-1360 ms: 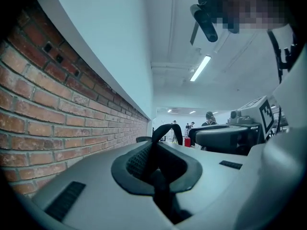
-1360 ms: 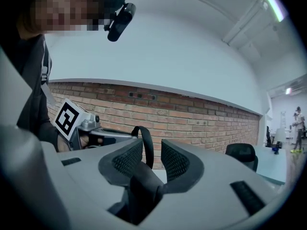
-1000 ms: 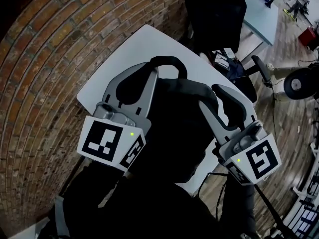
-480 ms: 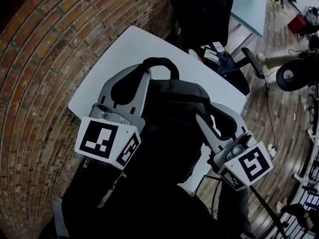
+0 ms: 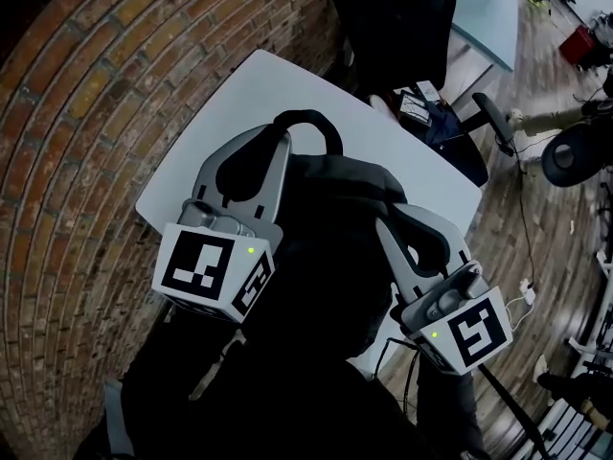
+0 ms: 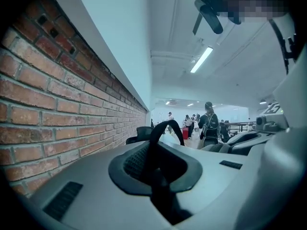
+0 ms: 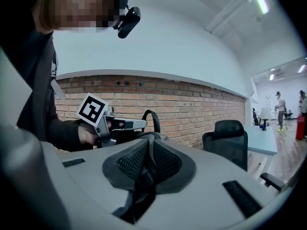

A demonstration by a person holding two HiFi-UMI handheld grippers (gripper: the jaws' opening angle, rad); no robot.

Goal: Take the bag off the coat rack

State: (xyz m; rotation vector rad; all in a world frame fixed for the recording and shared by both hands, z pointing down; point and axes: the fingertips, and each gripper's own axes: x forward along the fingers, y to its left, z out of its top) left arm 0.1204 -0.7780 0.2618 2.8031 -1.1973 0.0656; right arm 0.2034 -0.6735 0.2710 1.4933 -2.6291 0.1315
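Head view | white table [image 5: 251,94], brick wall [image 5: 91,113] | left gripper [image 5: 278,140] clenches bag handle [image 5: 307,120] | right gripper [image 5: 391,220] just clamped strap [image 7: 143,194]

The bag [image 5: 335,199] is plain black, strap and all. The left gripper [image 5: 283,144] has a pale grey body with black pads [image 6: 136,162] in a fine mesh pattern, and its cube [image 5: 213,274] carries bold black square marks on white, with a small green light near one edge. The wall [image 5: 86,142] is red-brown and orange brick in rows with lighter mortar lines. The table [image 5: 249,94] is plain white, the chair [image 5: 393,17] black, a farther desk [image 5: 484,17] pale blue, and the floor [image 5: 508,220] brown wood planks
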